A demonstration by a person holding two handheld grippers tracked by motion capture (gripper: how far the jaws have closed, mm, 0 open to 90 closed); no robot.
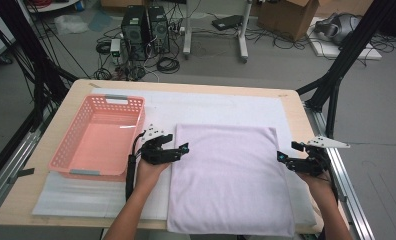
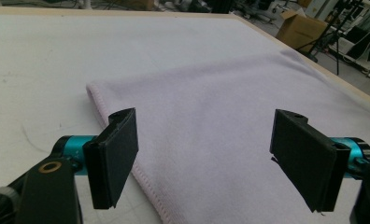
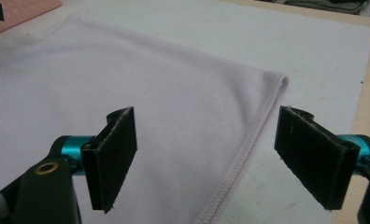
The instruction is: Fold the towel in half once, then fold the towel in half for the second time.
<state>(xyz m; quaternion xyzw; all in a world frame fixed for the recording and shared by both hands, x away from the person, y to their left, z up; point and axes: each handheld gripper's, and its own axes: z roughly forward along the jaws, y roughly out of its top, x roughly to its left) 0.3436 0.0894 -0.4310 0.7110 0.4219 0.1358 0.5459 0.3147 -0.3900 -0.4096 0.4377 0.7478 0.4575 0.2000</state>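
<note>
towel spread flat, both grippers open at its sides

in the high view, a pale lilac towel [image 1: 230, 180] is seen lying flat on the white mat [image 1: 206, 105] that covers the table [image 1: 76, 90]. the left gripper [image 1: 182, 149] is held at the towel's left edge and the right gripper [image 1: 282, 156] at its right edge, with a pink basket [image 1: 66, 150] set to the left

in the left gripper view, the jaws are held wide apart with nothing gripped; the towel [image 2: 211, 107] is spread below them, its hemmed edge running under the left jaw

in the right gripper view, the jaws are likewise spread wide and empty, and the towel [image 3: 141, 98] is seen beneath, its hemmed edge and corner lying between them
</note>
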